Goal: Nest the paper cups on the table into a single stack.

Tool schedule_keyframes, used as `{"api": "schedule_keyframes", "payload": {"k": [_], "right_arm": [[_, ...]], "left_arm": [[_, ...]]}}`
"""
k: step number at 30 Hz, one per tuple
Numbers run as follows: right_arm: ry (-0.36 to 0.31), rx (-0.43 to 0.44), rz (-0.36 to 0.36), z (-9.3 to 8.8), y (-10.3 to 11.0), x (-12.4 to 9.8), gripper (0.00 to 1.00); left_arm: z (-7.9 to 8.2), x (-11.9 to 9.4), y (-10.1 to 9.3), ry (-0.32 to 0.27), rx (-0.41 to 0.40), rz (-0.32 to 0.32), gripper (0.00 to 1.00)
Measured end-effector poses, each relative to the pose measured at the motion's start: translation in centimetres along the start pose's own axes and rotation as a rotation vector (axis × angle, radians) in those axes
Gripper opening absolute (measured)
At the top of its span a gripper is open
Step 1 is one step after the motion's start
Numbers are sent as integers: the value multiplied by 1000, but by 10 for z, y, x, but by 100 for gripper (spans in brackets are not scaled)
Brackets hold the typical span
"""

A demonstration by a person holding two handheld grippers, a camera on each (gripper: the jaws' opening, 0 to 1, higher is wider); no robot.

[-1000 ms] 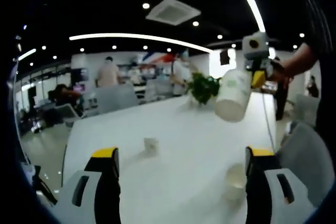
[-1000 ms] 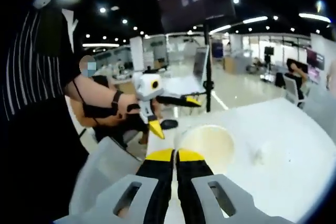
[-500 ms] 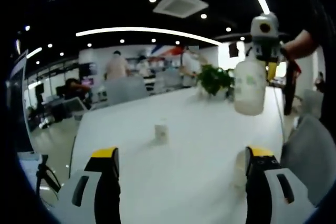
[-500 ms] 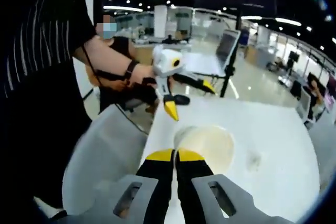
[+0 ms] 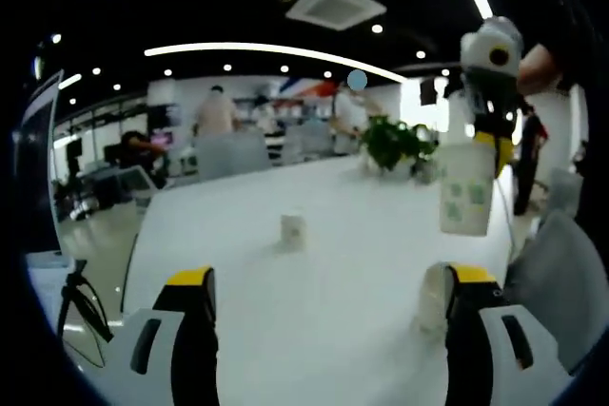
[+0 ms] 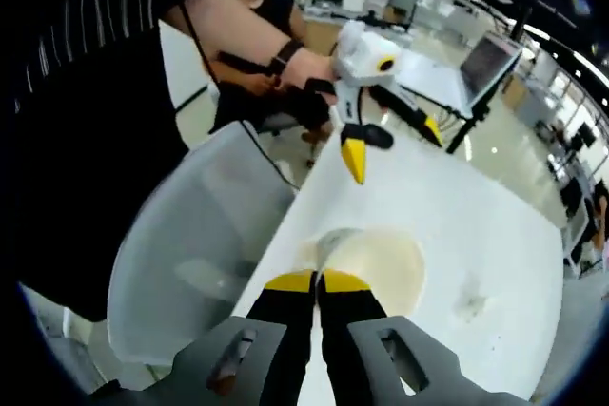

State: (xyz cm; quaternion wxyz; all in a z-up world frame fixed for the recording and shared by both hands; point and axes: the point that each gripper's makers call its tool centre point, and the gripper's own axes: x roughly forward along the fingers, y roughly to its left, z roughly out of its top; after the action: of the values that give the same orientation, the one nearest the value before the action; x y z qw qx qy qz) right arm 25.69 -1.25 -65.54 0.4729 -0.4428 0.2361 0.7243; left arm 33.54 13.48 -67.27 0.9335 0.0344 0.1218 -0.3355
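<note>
Change: held cup (image 5: 466, 201), tilted with its bottom toward the left gripper view a second ago, now hangs upright, lower and above the cup by the right jaw
Right gripper (image 6: 319, 281): jaws pinched together on the rim of the held cup (image 6: 373, 268); its yellow tips meet at the near edge of the cup's mouth, pale inside showing beyond them
Right gripper from the left gripper view (image 5: 492, 92): up at the right, cup hanging below it, printed side facing the camera
Left gripper (image 5: 328, 280): jaws wide apart, nothing between them
Left gripper from the right gripper view (image 6: 388, 136): held in a hand (image 6: 309, 71) over the table's near edge, jaws spread
Second cup (image 5: 436, 297): on the table (image 5: 314, 292), just beside the left gripper's right jaw, under the held cup
Third cup (image 5: 292, 231): upright mid-table, well apart from the others
Beyond: plant (image 5: 395, 143) at the far end; grey chair (image 6: 195, 235) beside the table
</note>
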Motion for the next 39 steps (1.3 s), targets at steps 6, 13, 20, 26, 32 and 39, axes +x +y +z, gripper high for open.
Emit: {"api": "schedule_keyframes", "payload": {"k": [6, 13, 20, 26, 32, 39], "right_arm": [[93, -110, 21, -9, 6, 26, 0], [134, -142, 42, -18, 8, 45, 0], [141, -126, 69, -19, 7, 59, 0], [155, -127, 83, -25, 9, 68, 0], [154, -143, 96, -25, 10, 71, 0], [151, -163, 103, -27, 11, 76, 5]], "left_arm": [[-1, -2, -3, -10, -11, -1, 98], [1, -3, -4, -19, -15, 1, 98], [1, -1, -6, -24, -16, -1, 98], [0, -2, -5, -22, -23, 4, 98], [0, -2, -4, -30, -36, 9, 98], [-3, -1, 2, -28, -32, 10, 98]]}}
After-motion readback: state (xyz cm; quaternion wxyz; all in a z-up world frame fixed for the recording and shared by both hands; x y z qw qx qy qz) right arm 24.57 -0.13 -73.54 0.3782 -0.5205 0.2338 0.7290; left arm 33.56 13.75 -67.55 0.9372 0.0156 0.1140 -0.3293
